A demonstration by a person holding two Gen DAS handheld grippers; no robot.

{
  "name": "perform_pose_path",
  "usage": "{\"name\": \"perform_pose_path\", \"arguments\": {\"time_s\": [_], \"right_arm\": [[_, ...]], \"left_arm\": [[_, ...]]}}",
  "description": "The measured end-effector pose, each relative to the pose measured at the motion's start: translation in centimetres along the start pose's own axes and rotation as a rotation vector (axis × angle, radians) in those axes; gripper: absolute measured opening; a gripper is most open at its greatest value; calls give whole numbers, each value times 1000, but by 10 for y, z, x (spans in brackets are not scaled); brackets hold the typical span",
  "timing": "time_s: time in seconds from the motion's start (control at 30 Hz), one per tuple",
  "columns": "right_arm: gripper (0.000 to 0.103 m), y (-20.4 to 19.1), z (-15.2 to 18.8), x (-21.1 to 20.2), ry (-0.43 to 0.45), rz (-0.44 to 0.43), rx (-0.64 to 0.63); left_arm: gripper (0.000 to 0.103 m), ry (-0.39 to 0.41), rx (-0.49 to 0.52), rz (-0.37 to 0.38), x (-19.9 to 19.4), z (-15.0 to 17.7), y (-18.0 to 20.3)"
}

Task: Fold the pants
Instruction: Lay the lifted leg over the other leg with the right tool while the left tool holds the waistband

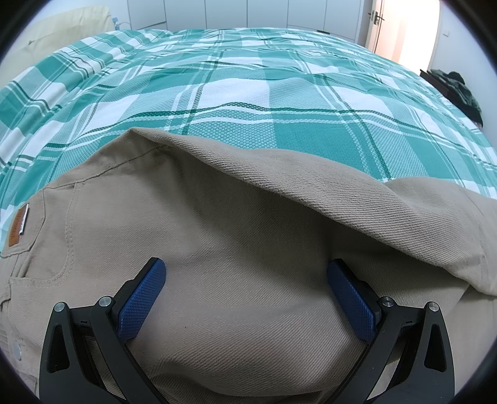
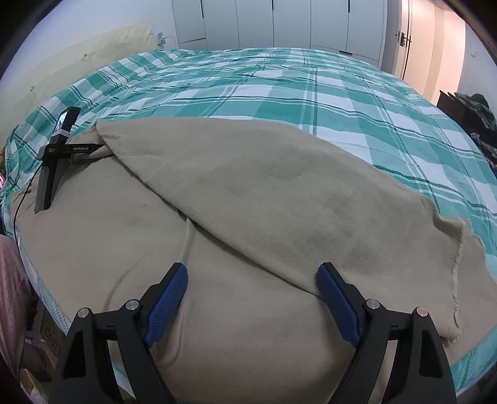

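Left wrist view, left to right: brown patch [image 1: 18,228] sat on the waistband at the far left edge of the pants [image 1: 248,248], with a pocket seam just right of it and a snap [image 1: 15,350] lower down. Pants were beige twill, spread on the plaid bedspread [image 1: 248,77]. Left gripper [image 1: 247,270] was released, blue pads [image 1: 143,298] wide apart, both angled down over flat cloth, nothing pinched between them. Whether the tips touched the fabric, can't tell. One leg [image 1: 310,183] lay folded diagonally over the other, its edge running from upper left down to the right. Dark clothes [image 1: 462,90] were piled off the bed at far right, door [image 1: 376,21] behind.

Right wrist view, left to right: pink sleeve [image 2: 11,295] at the left edge. Left gripper [image 2: 96,147] showed near the waist end, black body with camera up, tips against or under the folded leg's edge; jaws hidden there. Pants [image 2: 124,248] covered the near part of the bedspread [image 2: 279,87], folded leg [image 2: 279,192] crossing diagonally, frayed hem [image 2: 459,273] at right near the bed edge. Right gripper [image 2: 252,279] was released too, pads [image 2: 167,304] spread wide above the lower leg, the fold line passing between them, grasping nothing. Wardrobe doors [image 2: 279,21] stood along the back wall.
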State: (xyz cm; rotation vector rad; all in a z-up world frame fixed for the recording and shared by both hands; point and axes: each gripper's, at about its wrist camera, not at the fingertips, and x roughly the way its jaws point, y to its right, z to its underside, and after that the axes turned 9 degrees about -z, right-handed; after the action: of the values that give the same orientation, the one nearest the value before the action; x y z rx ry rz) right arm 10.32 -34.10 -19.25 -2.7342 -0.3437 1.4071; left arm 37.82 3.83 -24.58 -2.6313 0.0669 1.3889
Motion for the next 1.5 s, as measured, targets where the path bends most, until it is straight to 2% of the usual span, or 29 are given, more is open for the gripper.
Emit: {"name": "perform_pose_path", "arguments": {"time_s": [1.0, 1.5], "right_arm": [[86, 5, 4, -4, 5, -21, 6], [89, 1, 3, 2, 4, -2, -8]], "left_arm": [[103, -5, -1, 1, 0, 0, 0], [103, -6, -1, 1, 0, -1, 0]]}}
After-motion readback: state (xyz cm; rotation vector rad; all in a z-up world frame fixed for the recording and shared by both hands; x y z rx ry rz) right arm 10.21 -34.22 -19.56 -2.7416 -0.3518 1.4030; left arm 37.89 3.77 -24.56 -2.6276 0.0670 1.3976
